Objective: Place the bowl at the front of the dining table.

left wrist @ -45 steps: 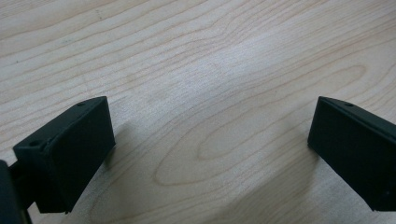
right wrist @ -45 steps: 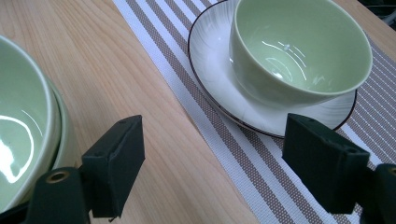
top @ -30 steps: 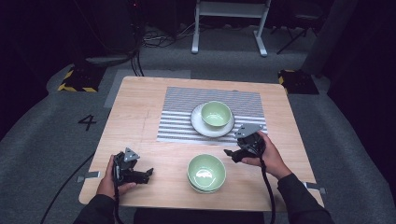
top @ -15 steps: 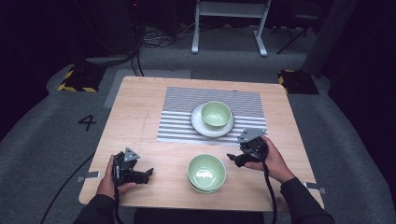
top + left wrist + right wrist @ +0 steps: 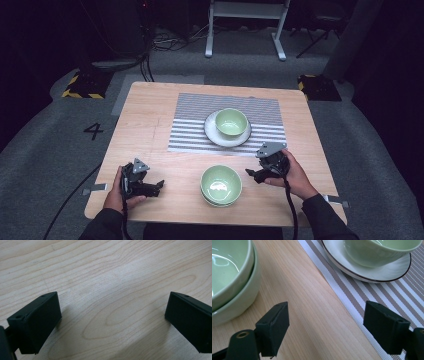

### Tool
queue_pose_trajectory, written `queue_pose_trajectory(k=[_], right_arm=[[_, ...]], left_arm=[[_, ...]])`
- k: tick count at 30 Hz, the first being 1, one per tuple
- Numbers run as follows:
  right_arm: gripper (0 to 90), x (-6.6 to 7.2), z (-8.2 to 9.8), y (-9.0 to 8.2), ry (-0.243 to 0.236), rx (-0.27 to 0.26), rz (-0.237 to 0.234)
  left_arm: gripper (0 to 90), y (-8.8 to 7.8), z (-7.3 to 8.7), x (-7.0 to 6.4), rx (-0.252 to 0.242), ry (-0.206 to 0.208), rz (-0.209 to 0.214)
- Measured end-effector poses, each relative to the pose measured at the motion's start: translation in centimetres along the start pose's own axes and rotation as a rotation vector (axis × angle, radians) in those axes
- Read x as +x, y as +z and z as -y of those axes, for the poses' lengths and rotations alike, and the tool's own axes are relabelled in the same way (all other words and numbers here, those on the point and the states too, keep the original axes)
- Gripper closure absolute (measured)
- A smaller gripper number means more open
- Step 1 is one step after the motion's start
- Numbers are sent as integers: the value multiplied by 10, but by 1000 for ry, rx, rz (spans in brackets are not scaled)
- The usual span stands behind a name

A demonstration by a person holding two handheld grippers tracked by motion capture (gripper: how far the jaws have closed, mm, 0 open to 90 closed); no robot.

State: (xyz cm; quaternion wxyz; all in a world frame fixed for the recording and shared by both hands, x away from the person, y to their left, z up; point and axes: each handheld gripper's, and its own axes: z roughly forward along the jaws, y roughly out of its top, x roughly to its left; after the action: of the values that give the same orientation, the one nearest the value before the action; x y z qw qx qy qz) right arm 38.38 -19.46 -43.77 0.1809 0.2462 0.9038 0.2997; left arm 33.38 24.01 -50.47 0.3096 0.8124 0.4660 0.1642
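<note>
In the high view, a wooden tabletop [image 5: 145, 120] is seen with a striped placemat [image 5: 190, 135] in the upper middle of the frame. On the placemat a white plate [image 5: 212, 131] is placed, and a green bowl [image 5: 231, 121] stands on it. Two more green bowls, stacked one inside the other [image 5: 221, 185], are found on the bare wood at the lower middle of the frame. The left gripper [image 5: 156, 187] is held at the lower left, its fingers [image 5: 37, 320] spread wide over bare wood, with nothing between them. The right gripper [image 5: 251, 173] is held just right of the stacked bowls; its fingers [image 5: 273, 327] are also released, one near the stack and one over the placemat edge.
</note>
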Motion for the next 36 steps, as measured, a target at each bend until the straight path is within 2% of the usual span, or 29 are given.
queue_pose_trajectory(k=[17, 23, 26, 31, 33, 36], right_arm=[[210, -2, 20, -5, 28, 10, -4], [210, -4, 28, -8, 35, 17, 11], [212, -3, 32, -8, 46, 19, 8], [212, -2, 39, -9, 33, 29, 8], [212, -1, 43, -9, 50, 34, 4], [212, -1, 47, -9, 49, 32, 7]], left_arm=[[4, 0, 0, 0, 0, 0, 0], [4, 0, 0, 0, 0, -1, 0], [4, 0, 0, 0, 0, -1, 0], [4, 0, 0, 0, 0, -1, 0], [4, 0, 0, 0, 0, -1, 0], [5, 0, 0, 0, 0, -1, 0]])
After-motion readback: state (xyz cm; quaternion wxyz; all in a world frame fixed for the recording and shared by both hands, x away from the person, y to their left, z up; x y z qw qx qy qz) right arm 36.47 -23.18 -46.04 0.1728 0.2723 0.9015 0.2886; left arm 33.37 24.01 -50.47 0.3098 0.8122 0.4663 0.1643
